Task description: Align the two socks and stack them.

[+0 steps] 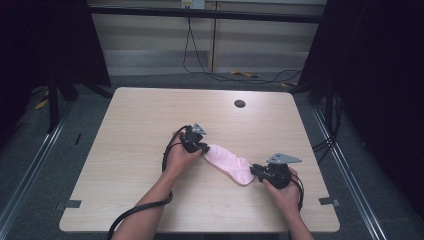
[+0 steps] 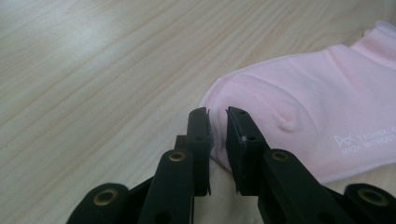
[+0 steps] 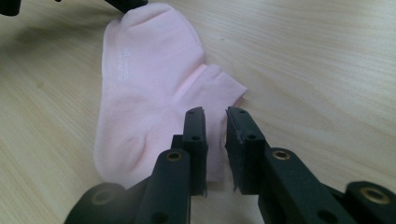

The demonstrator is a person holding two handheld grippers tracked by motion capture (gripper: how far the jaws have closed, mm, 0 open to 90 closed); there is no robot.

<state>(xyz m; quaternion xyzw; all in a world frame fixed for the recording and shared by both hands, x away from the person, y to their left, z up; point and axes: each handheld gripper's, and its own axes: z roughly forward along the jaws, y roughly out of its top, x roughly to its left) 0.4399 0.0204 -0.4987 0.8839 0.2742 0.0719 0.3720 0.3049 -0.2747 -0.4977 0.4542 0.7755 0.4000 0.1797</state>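
Between both tongs, a pink sock [image 1: 230, 165] lay from ten to four o'clock on the bench [image 1: 140, 130]; left tongs [image 2: 217, 122] and right tongs [image 3: 215, 122] stood narrowly parted over opposite ends.

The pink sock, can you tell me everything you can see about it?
The pink sock is a short ankle sock of soft, stretchy-looking knit with tiny white lettering on it. It lies flat on the wooden table. The left tongs sit at its rounded toe and the right tongs at its cuff end, both slightly open, neither clearly pinching.
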